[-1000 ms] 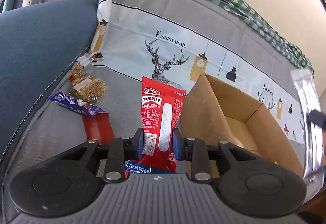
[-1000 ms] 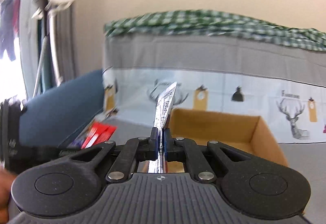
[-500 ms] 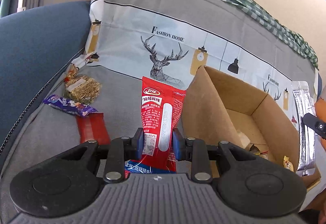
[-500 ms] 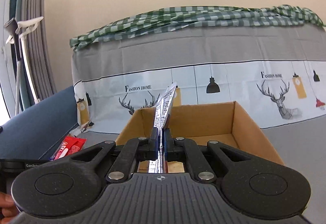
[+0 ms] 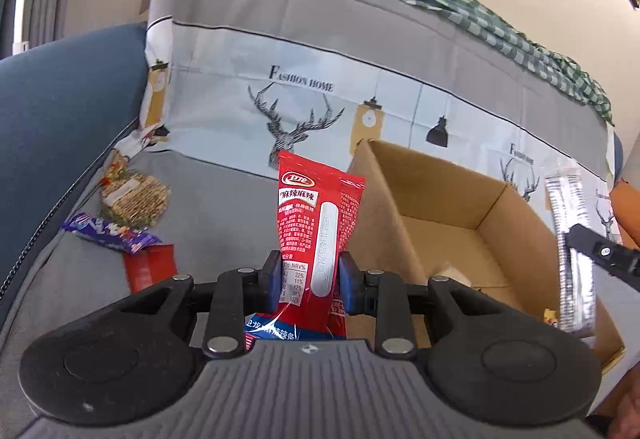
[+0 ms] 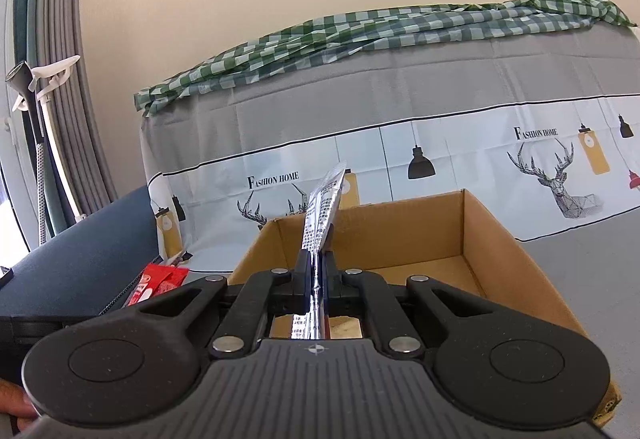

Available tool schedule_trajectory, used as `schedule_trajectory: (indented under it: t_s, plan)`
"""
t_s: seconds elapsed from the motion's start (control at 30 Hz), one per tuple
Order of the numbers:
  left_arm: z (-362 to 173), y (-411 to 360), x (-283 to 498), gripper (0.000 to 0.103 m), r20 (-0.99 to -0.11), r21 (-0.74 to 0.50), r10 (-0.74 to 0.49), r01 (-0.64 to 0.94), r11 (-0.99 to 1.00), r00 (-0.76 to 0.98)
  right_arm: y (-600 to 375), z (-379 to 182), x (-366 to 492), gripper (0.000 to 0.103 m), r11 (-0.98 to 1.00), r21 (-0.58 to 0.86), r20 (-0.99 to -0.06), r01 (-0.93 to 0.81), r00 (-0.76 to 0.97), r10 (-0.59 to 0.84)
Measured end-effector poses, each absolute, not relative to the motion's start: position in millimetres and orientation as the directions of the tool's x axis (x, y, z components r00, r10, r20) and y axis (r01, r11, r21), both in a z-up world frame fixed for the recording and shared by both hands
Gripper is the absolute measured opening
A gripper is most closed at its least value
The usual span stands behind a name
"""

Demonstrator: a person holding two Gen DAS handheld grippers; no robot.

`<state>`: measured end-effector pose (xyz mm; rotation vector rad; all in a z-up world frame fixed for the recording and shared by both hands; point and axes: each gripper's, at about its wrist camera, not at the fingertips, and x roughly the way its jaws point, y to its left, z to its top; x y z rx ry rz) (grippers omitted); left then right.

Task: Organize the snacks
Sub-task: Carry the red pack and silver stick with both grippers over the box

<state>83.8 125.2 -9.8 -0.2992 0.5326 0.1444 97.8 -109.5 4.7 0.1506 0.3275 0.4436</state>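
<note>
My left gripper (image 5: 306,281) is shut on a red snack packet (image 5: 316,223), held upright above the sofa seat just left of the open cardboard box (image 5: 448,239). My right gripper (image 6: 316,271) is shut on a thin silver snack packet (image 6: 322,213), held edge-on over the near side of the box (image 6: 472,239). The silver packet (image 5: 570,251) and a right finger (image 5: 600,253) show at the right of the left wrist view, over the box's right side. A few small items lie on the box floor.
On the grey seat left of the box lie an oat bar packet (image 5: 134,197), a purple wrapper (image 5: 110,233) and a red packet (image 5: 150,267). A blue cushion (image 5: 60,127) bounds the left. The deer-print sofa back (image 5: 360,91) rises behind, with a green checked cloth (image 6: 360,31) on top.
My right gripper has swung right to face the box, carrying the silver packet over its near side. My left gripper has drifted slightly right, still gripping the red packet.
</note>
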Motion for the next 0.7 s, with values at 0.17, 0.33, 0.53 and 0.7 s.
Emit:
schedule_trajectory:
  t_s: [0.17,0.33,0.53,0.7]
  plan:
    - [-1,118,85,0.031,-0.509,-0.248,0.046,-0.197,0.948,0.859,-104,4,98,0.005,0.890,0.194,-0.276,-0.413,0.847,0.453]
    - [7,112,84,0.031,-0.496,-0.253,0.033,-0.181,0.950,0.868,-104,4,97,0.005,0.888,0.189,-0.274,-0.419,0.846,0.457]
    - [11,107,83,0.031,-0.488,-0.249,0.025,-0.166,0.954,0.872,-106,4,98,0.005,0.890,0.197,-0.274,-0.412,0.848,0.453]
    - [16,103,82,0.031,-0.477,-0.252,0.017,-0.156,0.955,0.879,-105,5,96,0.005,0.891,0.188,-0.272,-0.414,0.850,0.452]
